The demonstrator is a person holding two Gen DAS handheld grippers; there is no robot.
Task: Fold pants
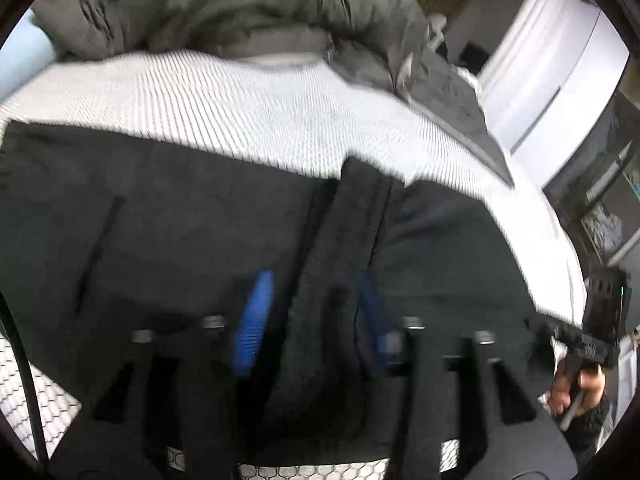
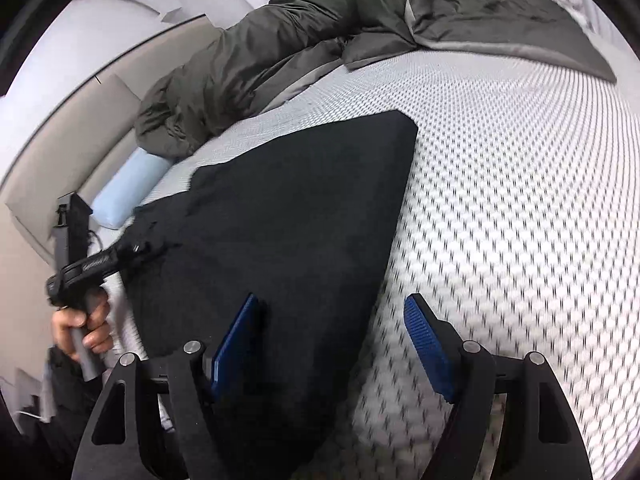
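Note:
Black pants [image 2: 288, 208] lie folded flat on the white patterned mattress [image 2: 500, 200]. In the left wrist view the pants [image 1: 160, 220] fill the lower half, and a raised fold of black cloth [image 1: 328, 280] sits between the blue pads. My left gripper [image 1: 316, 304] is shut on that fold; it also shows in the right wrist view [image 2: 132, 250] at the pants' left edge. My right gripper [image 2: 332, 328] is open over the pants' near right edge, nothing between its pads. It shows at the far right of the left wrist view [image 1: 560, 336], where I cannot tell its state.
A rumpled olive-grey duvet [image 2: 280, 52] lies along the far side of the mattress. A light blue pillow [image 2: 128, 188] rests by the beige headboard [image 2: 52, 160]. A white wall and dark shelves [image 1: 600, 184] stand beyond the mattress edge.

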